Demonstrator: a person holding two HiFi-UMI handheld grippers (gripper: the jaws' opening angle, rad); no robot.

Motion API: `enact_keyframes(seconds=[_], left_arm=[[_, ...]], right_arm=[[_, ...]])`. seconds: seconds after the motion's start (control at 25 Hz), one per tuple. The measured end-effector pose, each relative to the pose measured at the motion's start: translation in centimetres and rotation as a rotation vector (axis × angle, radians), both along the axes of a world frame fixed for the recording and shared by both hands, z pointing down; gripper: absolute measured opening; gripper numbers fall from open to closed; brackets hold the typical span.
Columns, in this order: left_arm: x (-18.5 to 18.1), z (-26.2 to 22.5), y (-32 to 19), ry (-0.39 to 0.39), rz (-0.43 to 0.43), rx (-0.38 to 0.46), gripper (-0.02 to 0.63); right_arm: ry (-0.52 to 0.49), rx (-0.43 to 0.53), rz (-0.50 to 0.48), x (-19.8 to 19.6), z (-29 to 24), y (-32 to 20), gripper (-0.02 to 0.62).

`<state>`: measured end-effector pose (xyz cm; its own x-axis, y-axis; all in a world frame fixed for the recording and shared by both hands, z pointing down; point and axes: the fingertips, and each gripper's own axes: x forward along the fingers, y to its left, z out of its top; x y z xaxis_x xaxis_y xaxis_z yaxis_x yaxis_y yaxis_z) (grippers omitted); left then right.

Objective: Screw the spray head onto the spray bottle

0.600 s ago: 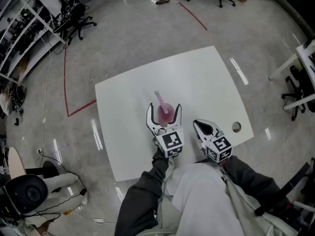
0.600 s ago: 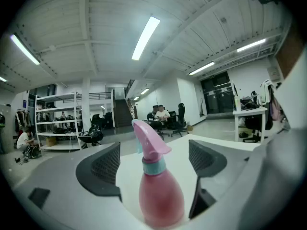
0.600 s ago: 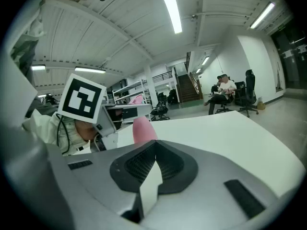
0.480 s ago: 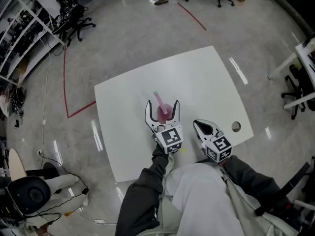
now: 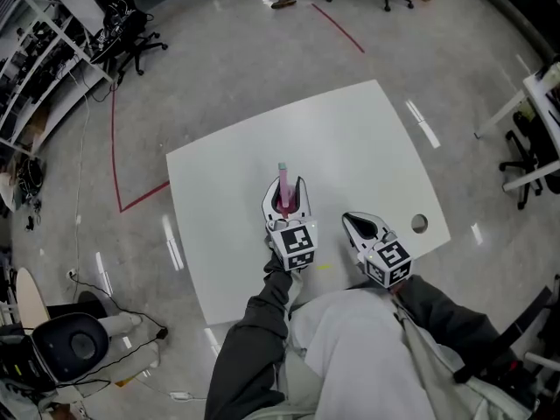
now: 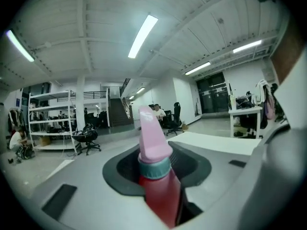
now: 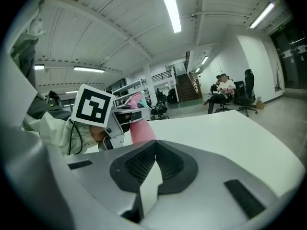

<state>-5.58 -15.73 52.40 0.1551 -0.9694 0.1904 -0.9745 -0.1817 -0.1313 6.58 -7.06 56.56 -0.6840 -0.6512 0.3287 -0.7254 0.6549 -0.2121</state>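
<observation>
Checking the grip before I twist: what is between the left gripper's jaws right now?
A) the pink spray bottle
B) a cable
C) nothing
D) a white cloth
A: the left gripper view shows the pink spray bottle standing upright between the jaws of the left gripper, which press on its body.

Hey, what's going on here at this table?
A person works at a white table with a gripper in each hand. The left gripper is clamped on the body of a pink spray bottle, whose spray head sits on top above a teal collar. The right gripper is shut and empty, off to its right.
</observation>
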Motion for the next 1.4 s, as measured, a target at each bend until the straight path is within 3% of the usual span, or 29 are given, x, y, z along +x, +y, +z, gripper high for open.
enact_keyframes(seconds=[0.08,0.28,0.32,0.36,0.4,0.48,0.56,0.64,0.76,0.96,1.2,1.4], left_arm=[[-0.8,-1.0,0.7,0.138,0.001,0.02,0.156],[-3.1,-8.4,4.2,0.696,0.088,0.163,0.156],[-3.9,-9.9,5.0,0.805,0.105,0.188,0.158],[-4.7,-11.2,5.7,0.916,0.117,0.203,0.158],[-5.7,-12.1,6.2,1.026,0.126,0.208,0.158],[-7.6,-12.8,6.8,1.233,0.151,0.187,0.158],[-8.5,-13.3,7.3,1.401,0.206,0.139,0.158],[-7.9,-14.3,8.0,1.5,0.27,0.089,0.158],[-6.3,-16.6,9.1,1.504,0.336,0.08,0.16],[-4.2,-20.9,9.9,1.42,0.409,0.143,0.16],[-4.1,-23.4,10.0,1.378,0.436,0.229,0.16],[-2.8,-24.3,11.2,1.326,0.526,0.301,0.152]], right_arm=[[-0.008,0.018,-0.004,-0.1,-0.5,0.1,-0.005],[-0.178,0.22,-0.068,-1.0,-7.8,0.8,-0.002],[-0.231,0.247,-0.107,-1.3,-9.6,1.5,0.037],[-0.274,0.263,-0.153,-1.7,-11.0,2.3,0.173],[-0.297,0.277,-0.198,-2.2,-12.1,3.0,0.248],[-0.272,0.329,-0.274,-3.5,-13.3,4.2,0.34],[-0.211,0.393,-0.35,-5.4,-14.6,5.1,0.366],[-0.157,0.457,-0.415,-7.1,-16.2,6.2,0.377],[-0.076,0.599,-0.453,-7.4,-18.6,7.9,0.385],[-0.016,0.781,-0.404,-5.7,-21.1,8.7,0.385],[-0.1,0.683,-0.404,-5.2,-22.9,8.0,0.385],[-0.191,0.58,-0.435,-3.6,-23.0,8.4,0.383]])
